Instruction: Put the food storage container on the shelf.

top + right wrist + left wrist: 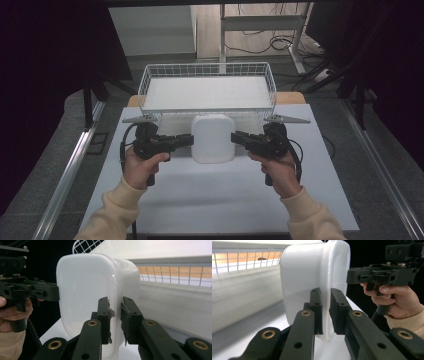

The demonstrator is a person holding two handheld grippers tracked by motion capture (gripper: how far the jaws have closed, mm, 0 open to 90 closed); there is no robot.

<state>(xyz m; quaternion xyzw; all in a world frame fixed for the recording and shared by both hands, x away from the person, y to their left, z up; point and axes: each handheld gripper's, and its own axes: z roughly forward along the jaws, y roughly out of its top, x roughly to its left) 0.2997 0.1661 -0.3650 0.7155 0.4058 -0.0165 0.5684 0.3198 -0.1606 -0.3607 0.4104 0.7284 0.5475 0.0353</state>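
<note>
A white rounded-square plastic container point(212, 139) is held up on its edge just in front of the wire basket, its broad face turned toward the person. My left gripper point(191, 140) comes in from the left and is shut on the container's left rim. In the left gripper view the rim of the container point(304, 272) sits between my left gripper's point(325, 312) pads. My right gripper point(233, 136) is shut on the opposite rim, and the right gripper view shows the container's point(82, 290) edge pinched in my right gripper point(115, 320). I cannot tell whether its lower edge touches the table.
A white wire basket point(207, 92) with a flat white liner stands right behind the container, at the far edge of the white table point(220, 200). Metal rails run along the floor on both sides. Dark curtains hang left and right.
</note>
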